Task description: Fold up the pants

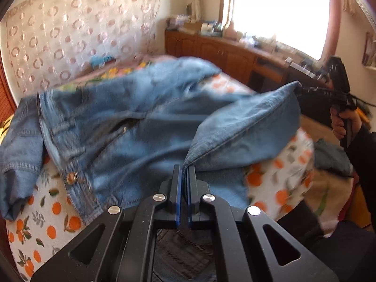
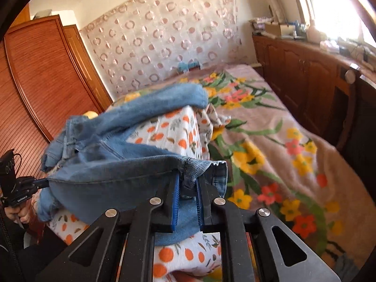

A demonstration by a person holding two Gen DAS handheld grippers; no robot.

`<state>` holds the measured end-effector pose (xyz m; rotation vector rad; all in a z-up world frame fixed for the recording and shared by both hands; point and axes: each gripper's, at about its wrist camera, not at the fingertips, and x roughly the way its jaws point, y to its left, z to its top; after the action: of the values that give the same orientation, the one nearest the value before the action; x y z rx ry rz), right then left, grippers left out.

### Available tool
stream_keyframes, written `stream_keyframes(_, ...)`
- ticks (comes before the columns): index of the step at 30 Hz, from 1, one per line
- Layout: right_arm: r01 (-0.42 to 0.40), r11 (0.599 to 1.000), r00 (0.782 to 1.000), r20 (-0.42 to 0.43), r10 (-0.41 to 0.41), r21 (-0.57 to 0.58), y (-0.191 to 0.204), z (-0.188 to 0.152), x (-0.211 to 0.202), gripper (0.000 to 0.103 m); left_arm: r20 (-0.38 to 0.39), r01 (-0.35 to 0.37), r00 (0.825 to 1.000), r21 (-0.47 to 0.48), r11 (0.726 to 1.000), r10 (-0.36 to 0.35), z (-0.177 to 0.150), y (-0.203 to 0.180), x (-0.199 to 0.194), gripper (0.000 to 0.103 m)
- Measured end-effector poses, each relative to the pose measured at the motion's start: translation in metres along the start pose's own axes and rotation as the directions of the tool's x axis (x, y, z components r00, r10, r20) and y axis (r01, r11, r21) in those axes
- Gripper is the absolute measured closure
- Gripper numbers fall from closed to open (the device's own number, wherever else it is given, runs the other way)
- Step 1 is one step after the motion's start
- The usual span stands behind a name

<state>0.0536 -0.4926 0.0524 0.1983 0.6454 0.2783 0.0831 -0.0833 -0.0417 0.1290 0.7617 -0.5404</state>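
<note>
Left wrist view: jeans (image 1: 131, 122) unfolded on bed (image 1: 54, 213), hem corners clamped by left gripper (image 1: 185, 171) and right gripper (image 2: 188, 183); folding barely begun.

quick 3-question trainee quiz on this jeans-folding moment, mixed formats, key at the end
1. True or false: the left claw is shut on the hem of a leg of the jeans.
2. Multiple choice: the cloth directly under the jeans is printed with A) oranges, B) stripes, C) stars.
3. Short answer: what is between the fingers of the right claw?

Key: 1 true. 2 A. 3 The other corner of the same leg hem, bunched between the fingers, with the hem stretched between the two claws and lifted off the bed.
</note>
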Motion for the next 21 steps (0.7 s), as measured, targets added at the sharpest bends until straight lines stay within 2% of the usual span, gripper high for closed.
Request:
stream_keyframes(4,0.037,0.999,0.994,0.108,-0.032,-0.041,0.010,0.021,-0.066,0.091,0.120,0.034,0.992,0.029,0.999,-0.038,0.026,-0.017,-0.040,0.099)
stream_keyframes(8,0.056,0.996,0.977,0.207,-0.042,-0.063,0.027,0.048,-0.115,0.092,0.234,-0.014,0.972,0.071,0.997,-0.003,0.050,-0.032,-0.074,0.099)
stream_keyframes(10,0.074,0.993,0.971,0.234,-0.051,-0.090,0.038,0.063,-0.122,0.092,0.258,-0.048,0.966,0.067,0.997,0.029,0.063,-0.027,-0.080,0.099)
stream_keyframes(12,0.104,0.987,0.969,0.235,-0.073,-0.125,0.052,0.079,-0.113,0.092,0.262,-0.073,0.963,0.047,0.996,0.059,0.076,-0.016,-0.079,0.099)
stream_keyframes(17,0.127,0.979,0.972,0.218,-0.090,-0.159,0.077,0.131,-0.057,0.092,0.263,-0.150,0.954,-0.006,0.989,0.147,0.112,0.025,-0.067,0.099)
stream_keyframes(21,0.157,0.971,0.955,0.277,-0.103,-0.181,0.111,0.174,-0.032,0.092,0.291,-0.183,0.938,-0.035,0.982,0.185,0.142,0.045,-0.079,0.099)
